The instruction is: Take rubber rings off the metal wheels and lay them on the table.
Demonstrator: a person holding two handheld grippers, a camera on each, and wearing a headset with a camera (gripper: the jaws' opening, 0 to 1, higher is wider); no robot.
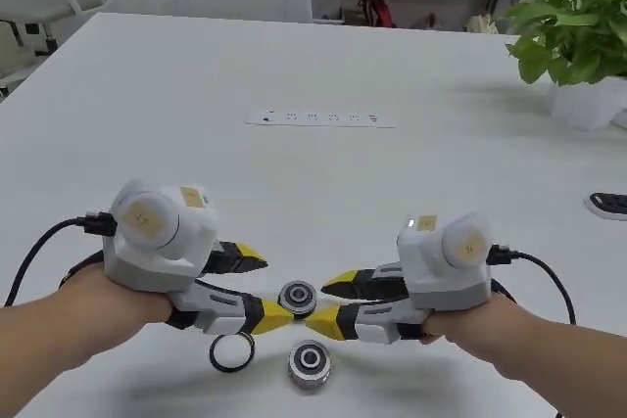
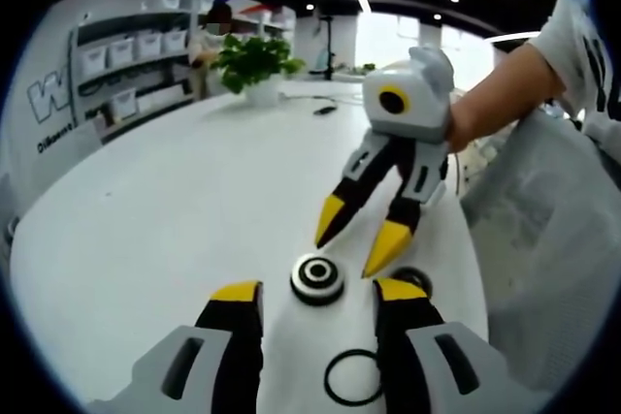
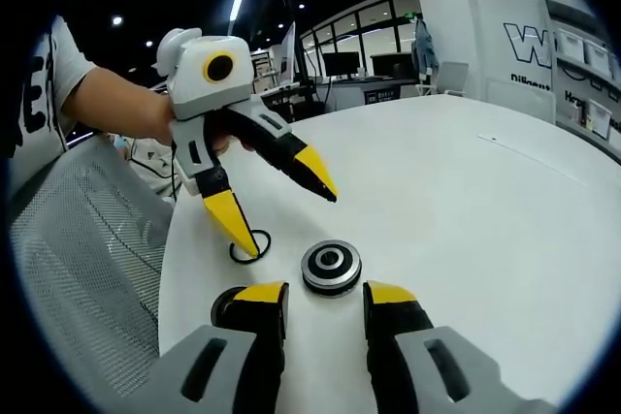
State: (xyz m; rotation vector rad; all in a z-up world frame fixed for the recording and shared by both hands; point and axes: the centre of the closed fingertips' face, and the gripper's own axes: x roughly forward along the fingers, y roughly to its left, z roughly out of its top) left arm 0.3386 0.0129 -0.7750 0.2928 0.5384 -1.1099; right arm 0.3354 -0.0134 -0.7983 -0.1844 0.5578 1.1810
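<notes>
A metal wheel [image 1: 297,297] with a dark rubber ring around its rim lies near the table's front edge. It sits between the tips of both grippers, which point at each other. My left gripper [image 1: 276,288] is open, its jaws either side of the wheel [image 2: 317,278]. My right gripper [image 1: 317,302] is open too, with the same wheel [image 3: 331,267] just ahead of its jaws. A second wheel [image 1: 310,362], silver-rimmed, lies nearer to me. A loose black rubber ring [image 1: 231,351] rests flat on the table beside it, under the left gripper.
The white table [image 1: 323,193] has a flush socket strip [image 1: 313,118] in its middle. A potted plant [image 1: 578,46] stands at the far right, and a black object [image 1: 609,205] lies at the right edge. Chairs stand behind the table.
</notes>
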